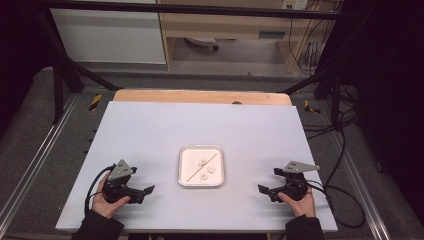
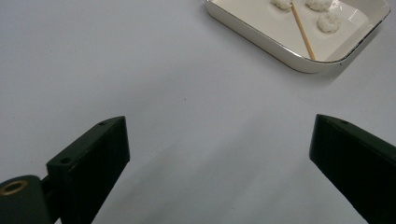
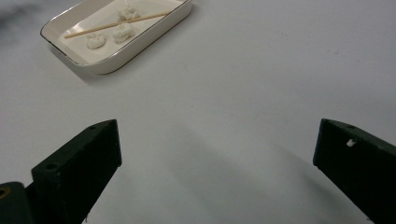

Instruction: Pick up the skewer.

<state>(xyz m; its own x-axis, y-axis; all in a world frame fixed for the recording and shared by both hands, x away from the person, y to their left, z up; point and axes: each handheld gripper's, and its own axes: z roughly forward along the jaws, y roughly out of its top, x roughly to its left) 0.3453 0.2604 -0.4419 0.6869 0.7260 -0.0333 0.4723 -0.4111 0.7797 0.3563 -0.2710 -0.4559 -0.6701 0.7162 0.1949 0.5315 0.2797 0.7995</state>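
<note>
A shallow white tray (image 1: pixel 201 147) sits on the table just in front of centre. It holds three small white lumps (image 1: pixel 203 176) and a thin wooden skewer (image 1: pixel 201 166) lying diagonally. My left gripper (image 1: pixel 142 192) rests near the front left of the table, well left of the tray, jaws wide apart and empty. At the front right my right gripper (image 1: pixel 268 181) is likewise open and empty. In the left gripper view, the left gripper (image 2: pixel 218 122) faces the tray (image 2: pixel 261 39), skewer (image 2: pixel 303 32) and lumps (image 2: pixel 328 22). In the right gripper view, the right gripper (image 3: pixel 218 125) faces the tray (image 3: pixel 135 53), skewer (image 3: pixel 116 24) and lumps (image 3: pixel 122 31).
The white tabletop (image 1: pixel 150 130) has a wooden strip (image 1: pixel 200 96) along its far edge. Black frame posts (image 1: pixel 57 85) stand at the back corners. Cables (image 1: pixel 345 190) trail off the table's right side. A white speck (image 3: pixel 350 142) clings to one right gripper jaw.
</note>
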